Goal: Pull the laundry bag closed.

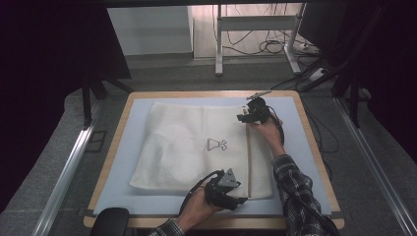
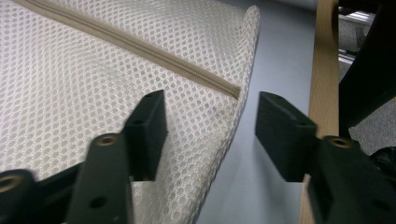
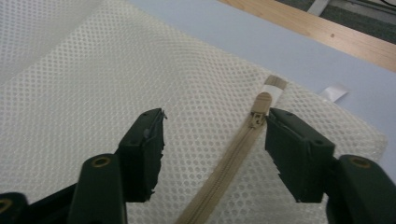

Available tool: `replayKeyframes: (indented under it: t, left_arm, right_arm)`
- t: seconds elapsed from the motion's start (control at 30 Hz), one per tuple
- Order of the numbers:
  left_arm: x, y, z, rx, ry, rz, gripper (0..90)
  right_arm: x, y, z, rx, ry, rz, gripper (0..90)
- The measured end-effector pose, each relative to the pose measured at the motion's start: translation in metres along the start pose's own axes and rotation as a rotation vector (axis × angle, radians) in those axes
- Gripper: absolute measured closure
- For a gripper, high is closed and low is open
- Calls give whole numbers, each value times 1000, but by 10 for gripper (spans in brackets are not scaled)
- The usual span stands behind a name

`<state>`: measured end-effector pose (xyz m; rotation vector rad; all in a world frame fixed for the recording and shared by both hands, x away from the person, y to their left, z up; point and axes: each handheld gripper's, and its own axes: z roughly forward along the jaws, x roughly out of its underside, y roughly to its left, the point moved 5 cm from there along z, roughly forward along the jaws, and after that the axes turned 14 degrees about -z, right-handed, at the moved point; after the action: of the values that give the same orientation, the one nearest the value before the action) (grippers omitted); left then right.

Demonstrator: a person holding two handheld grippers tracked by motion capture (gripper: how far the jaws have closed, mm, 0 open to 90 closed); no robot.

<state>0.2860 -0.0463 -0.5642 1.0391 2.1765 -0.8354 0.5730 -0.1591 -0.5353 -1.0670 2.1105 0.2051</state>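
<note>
High view: both hands reach over the mesh bag [image 1: 196, 147], left gripper [image 1: 231, 194] and right gripper [image 1: 246, 115] jaws parted, empty

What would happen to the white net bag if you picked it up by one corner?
The net bag would probably droop, since it is thin mesh lying flat. It looks light for its size. The zipper edge may hang a bit straighter.

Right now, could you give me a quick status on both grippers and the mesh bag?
Left gripper open at bag corner. Right gripper open beside zipper pull. Mesh bag flat, zipped. Nothing obstructing.
</note>
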Motion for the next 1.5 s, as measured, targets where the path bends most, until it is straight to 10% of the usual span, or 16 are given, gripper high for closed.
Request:
replayKeyframes:
  t: [0.67, 1.5]
  left_arm:
    - [3, 5, -11, 19, 5, 3, 187]
    - [14, 27, -36, -83, 13, 0, 65]
  right_arm:
    - [3, 17, -20, -37, -38, -7, 196]
    - [12, 54, -48, -101, -38, -31, 102]
